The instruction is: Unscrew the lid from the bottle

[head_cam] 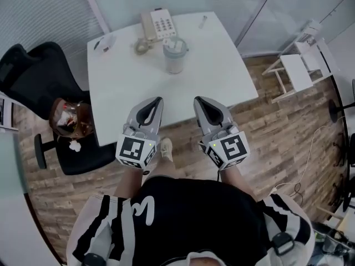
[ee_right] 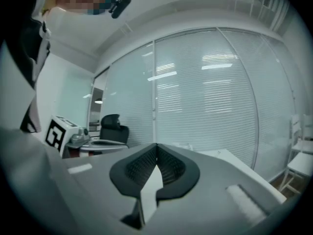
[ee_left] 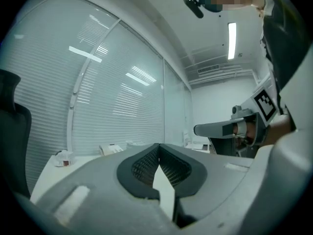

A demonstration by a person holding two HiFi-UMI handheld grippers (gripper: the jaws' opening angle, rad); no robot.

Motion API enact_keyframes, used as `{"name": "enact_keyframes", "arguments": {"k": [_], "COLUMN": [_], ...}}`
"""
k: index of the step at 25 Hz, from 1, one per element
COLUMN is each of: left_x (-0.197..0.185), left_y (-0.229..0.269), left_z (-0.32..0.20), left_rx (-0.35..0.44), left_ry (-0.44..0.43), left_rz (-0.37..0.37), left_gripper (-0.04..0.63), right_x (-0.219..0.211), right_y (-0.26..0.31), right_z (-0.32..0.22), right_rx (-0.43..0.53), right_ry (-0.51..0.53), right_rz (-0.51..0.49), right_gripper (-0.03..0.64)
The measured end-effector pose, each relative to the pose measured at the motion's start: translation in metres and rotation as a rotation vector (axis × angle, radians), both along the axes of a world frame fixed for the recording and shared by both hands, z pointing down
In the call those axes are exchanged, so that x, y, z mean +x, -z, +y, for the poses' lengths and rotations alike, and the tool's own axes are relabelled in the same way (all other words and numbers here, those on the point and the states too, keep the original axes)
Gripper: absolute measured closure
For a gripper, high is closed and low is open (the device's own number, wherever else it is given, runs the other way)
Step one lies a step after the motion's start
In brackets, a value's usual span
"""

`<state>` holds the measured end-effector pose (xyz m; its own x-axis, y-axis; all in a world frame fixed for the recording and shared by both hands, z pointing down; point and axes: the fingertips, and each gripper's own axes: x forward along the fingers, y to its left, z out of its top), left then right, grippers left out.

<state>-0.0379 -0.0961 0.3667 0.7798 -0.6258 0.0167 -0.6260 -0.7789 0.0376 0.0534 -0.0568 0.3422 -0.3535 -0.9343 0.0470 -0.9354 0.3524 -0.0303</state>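
A clear bottle [head_cam: 175,55] with its lid on stands upright on the white table [head_cam: 222,76], toward the far middle. Both grippers hang side by side over the table's near edge, well short of the bottle. My left gripper [head_cam: 157,101] is shut with nothing in it, its dark ribbed pads [ee_left: 146,163] meeting at the tips. My right gripper [head_cam: 198,100] is shut and empty too, its pads [ee_right: 168,163] touching. The bottle does not show plainly in either gripper view.
A desk phone [head_cam: 156,25] sits behind the bottle with its coiled cord. A small wrapped item [head_cam: 104,43] lies at the table's far left, a small pen-like object [head_cam: 203,21] at the far right. A black office chair [head_cam: 44,87] stands left, a white folding chair [head_cam: 302,65] right.
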Motion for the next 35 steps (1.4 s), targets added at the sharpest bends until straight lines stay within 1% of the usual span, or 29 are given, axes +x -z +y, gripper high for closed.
{"name": "enact_keyframes", "arguments": {"k": [2, 3, 5, 7, 9, 12, 17, 21, 25, 29, 32, 35], "left_x": [0.013, 0.022, 0.037, 0.042, 0.043, 0.044, 0.034, 0.038, 0.037, 0.034, 0.033, 0.032], "left_y": [0.01, 0.015, 0.015, 0.003, -0.008, -0.018, -0.04, -0.053, -0.056, -0.055, -0.059, -0.056], "left_z": [-0.04, -0.058, -0.089, -0.108, -0.121, -0.129, -0.137, -0.145, -0.15, -0.15, -0.146, -0.147], "left_rx": [0.004, 0.014, 0.028, 0.018, 0.001, -0.021, -0.046, -0.062, -0.055, -0.039, -0.031, -0.043], "left_ry": [0.07, 0.088, 0.106, 0.133, 0.142, 0.092, 0.05, -0.004, -0.054, -0.093, -0.093, -0.074], "left_rz": [0.021, 0.033, 0.05, 0.061, 0.05, 0.016, -0.03, -0.044, -0.069, -0.09, -0.09, -0.098], "left_gripper": [0.594, 0.594, 0.594, 0.594, 0.594, 0.594, 0.594, 0.594, 0.594, 0.594, 0.594, 0.594], "right_x": [0.02, 0.028, 0.041, 0.053, 0.061, 0.065, 0.064, 0.053, 0.053, 0.057, 0.056, 0.051], "right_y": [0.002, 0.002, 0.0, -0.008, -0.016, -0.018, -0.031, -0.042, -0.043, -0.036, -0.035, -0.042], "right_z": [-0.046, -0.069, -0.103, -0.113, -0.12, -0.127, -0.137, -0.143, -0.149, -0.148, -0.142, -0.139], "right_rx": [0.008, 0.017, 0.04, 0.049, 0.038, 0.03, 0.015, 0.001, -0.03, -0.002, 0.002, -0.038], "right_ry": [-0.113, -0.153, -0.206, -0.23, -0.207, -0.162, -0.153, -0.073, -0.07, -0.066, -0.025, 0.032], "right_rz": [-0.044, -0.051, -0.043, -0.032, -0.007, 0.009, 0.01, 0.05, 0.059, 0.062, 0.052, 0.076], "right_gripper": [0.615, 0.615, 0.615, 0.615, 0.615, 0.615, 0.615, 0.615, 0.615, 0.615, 0.615, 0.615]}}
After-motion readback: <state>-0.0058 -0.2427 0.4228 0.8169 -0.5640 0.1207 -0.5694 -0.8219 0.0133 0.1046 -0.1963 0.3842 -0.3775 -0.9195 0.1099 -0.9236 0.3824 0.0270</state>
